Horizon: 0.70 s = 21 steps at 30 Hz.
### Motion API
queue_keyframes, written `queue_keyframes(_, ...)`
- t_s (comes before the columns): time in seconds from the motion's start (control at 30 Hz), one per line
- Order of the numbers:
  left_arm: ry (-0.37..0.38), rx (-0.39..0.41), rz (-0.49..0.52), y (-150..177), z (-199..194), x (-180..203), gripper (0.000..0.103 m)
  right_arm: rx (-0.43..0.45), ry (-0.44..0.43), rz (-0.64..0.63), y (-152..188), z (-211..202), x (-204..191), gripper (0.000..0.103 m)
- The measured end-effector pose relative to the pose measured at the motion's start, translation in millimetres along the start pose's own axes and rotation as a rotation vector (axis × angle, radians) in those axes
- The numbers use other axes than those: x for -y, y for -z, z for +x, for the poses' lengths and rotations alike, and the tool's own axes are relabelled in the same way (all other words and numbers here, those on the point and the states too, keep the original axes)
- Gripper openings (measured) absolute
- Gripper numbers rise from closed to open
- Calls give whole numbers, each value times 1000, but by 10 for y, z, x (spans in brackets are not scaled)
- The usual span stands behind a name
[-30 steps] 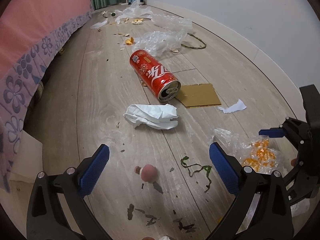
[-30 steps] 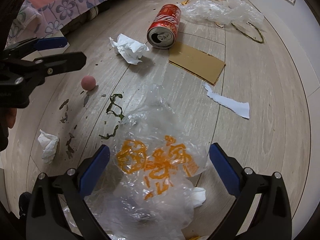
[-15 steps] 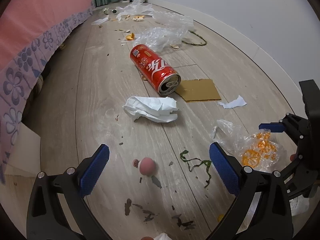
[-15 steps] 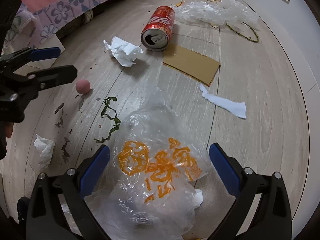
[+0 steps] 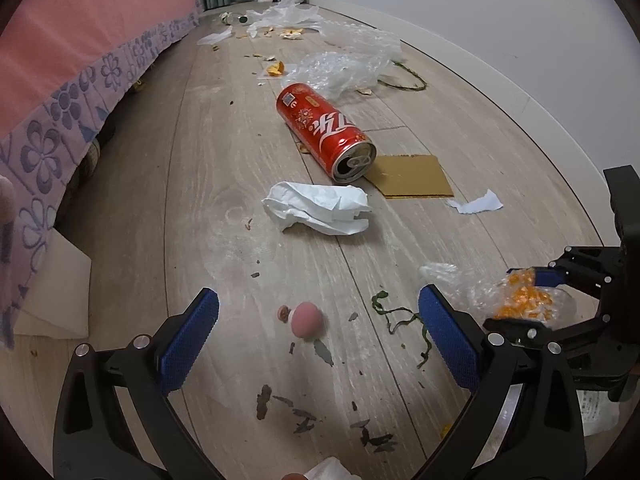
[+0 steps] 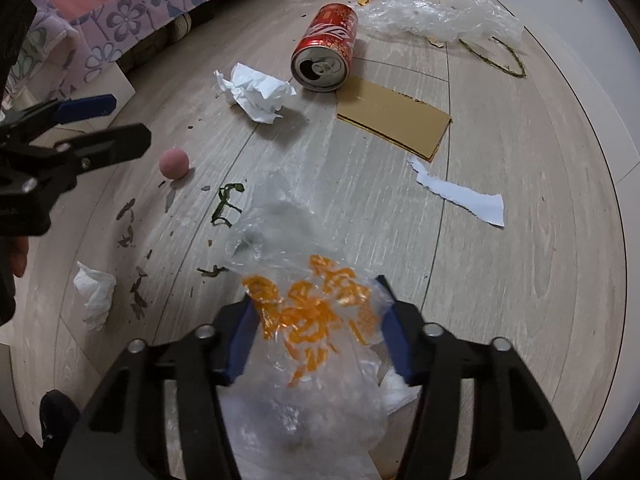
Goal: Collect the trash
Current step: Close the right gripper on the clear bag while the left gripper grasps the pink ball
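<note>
A clear plastic bag with orange print [image 6: 312, 312] lies bunched between the blue pads of my right gripper [image 6: 316, 296], whose jaws are closing and pressing its sides. The left wrist view shows the same bag [image 5: 520, 300] at the right, in that gripper [image 5: 536, 296]. My left gripper [image 5: 318, 296] hangs open over a small pink ball [image 5: 306, 320], touching nothing. Further out lie a crumpled white tissue [image 5: 320, 208], a red drink can [image 5: 324, 130] on its side, a cardboard piece [image 5: 412, 176] and a torn paper scrap [image 5: 476, 204].
A bed with a pink and purple flowered cover [image 5: 60, 80] runs along the left. Clear plastic sheets [image 5: 340, 68] and peel bits lie at the far end. A second small tissue [image 6: 94, 292], green strands [image 5: 400, 316] and dark crumbs lie close. The wall [image 5: 520, 40] borders the right.
The right gripper's jaws have come together from wide apart onto the printed plastic bag, bunching it. The left gripper stays open over the pink ball with only a small shift.
</note>
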<state>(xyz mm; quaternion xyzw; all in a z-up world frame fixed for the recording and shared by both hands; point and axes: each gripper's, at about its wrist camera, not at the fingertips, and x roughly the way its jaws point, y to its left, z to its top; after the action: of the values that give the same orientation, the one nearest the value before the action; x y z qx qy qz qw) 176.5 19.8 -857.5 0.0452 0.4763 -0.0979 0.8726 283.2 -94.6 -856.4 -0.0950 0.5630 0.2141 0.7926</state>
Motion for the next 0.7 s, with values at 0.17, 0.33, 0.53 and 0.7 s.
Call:
queue_keyframes(0.17, -1, 0, 1, 14, 36, -5, 97, 7, -32, -17, -23, -17, -28, 17)
queue_keyframes(0.33, -10, -12, -29, 58, 54, -81, 97, -8, -75, -9, -38, -27, -47, 9)
queue_keyframes(0.53, -5, -41, -49, 179, 54, -144, 97, 22, -88, -23, -73, -123, -101, 7)
queue_keyframes(0.7, 13, -45, -30, 195, 202, -92, 97, 43, -96, -44, -180, -61, -81, 7)
